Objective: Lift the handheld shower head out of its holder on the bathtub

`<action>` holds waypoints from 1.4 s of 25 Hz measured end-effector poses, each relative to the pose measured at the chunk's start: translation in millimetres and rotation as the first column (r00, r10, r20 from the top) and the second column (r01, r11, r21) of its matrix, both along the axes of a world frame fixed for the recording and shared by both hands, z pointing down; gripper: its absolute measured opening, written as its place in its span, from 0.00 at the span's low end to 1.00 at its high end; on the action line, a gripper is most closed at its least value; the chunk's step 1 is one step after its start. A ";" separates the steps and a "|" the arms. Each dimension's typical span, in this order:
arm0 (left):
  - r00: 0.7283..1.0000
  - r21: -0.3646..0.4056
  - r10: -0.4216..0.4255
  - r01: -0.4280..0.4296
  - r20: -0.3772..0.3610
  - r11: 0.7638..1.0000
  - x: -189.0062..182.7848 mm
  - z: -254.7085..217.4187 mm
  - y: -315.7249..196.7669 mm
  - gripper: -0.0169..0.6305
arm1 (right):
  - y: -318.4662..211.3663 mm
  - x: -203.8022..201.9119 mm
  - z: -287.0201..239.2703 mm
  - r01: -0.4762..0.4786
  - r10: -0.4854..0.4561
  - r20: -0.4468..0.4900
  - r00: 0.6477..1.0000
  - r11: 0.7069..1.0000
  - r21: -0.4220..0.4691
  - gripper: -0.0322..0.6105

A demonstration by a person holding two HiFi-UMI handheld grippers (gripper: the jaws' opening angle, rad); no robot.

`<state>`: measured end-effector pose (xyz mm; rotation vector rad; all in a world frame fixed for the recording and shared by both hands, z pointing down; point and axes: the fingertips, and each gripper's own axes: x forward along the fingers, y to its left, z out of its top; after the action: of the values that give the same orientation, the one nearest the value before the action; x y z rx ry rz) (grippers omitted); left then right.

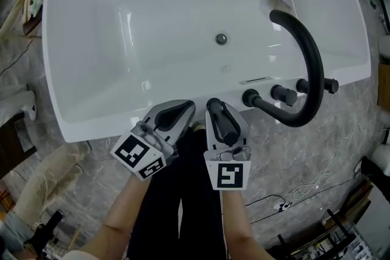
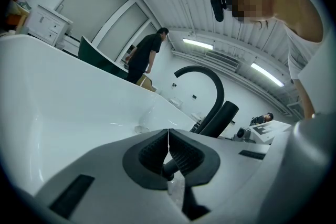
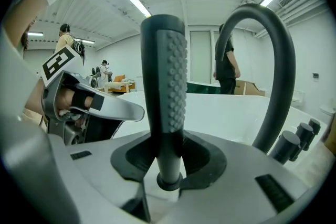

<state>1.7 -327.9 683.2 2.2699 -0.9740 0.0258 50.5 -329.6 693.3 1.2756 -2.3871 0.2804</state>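
The handheld shower head [image 1: 223,123] is a black stick with a knobbed face. It stands upright [image 3: 166,86] at the near rim of the white bathtub [image 1: 91,125]. My right gripper [image 1: 214,108] is shut on its lower stem [image 3: 169,150], one pad pressing on each side. The stem ends in a dark ring [image 3: 168,184] over the white rim. My left gripper [image 1: 183,108] rests just left of it, shut, its pads [image 2: 181,152] meeting at the tips with nothing held. It also shows at the left of the right gripper view [image 3: 100,105].
A tall black arched faucet [image 1: 311,58] curves over the tub to the right, with black knobs [image 1: 283,94] on the rim beside it. The drain [image 1: 221,39] lies mid-tub. Cables [image 1: 292,198] trail on the marble floor. People [image 2: 147,55] stand beyond the tub.
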 end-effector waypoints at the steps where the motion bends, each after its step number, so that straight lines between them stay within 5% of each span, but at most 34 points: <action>1: 1.000 0.001 0.002 -0.002 0.001 1.000 0.5 -0.9 0.0 0.05 | -0.2 -0.4 -1.7 0.004 -0.004 -0.001 1.000 1.000 0.003 0.26; 35: 0.995 0.097 0.077 -0.084 0.071 0.992 13.3 -100.3 -7.0 0.05 | 4.6 4.9 -126.4 0.011 -0.017 0.082 0.996 0.997 0.074 0.26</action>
<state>15.0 -334.8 583.0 2.4135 -0.9360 0.0898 55.4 -325.0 567.0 1.3027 -2.4964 0.2477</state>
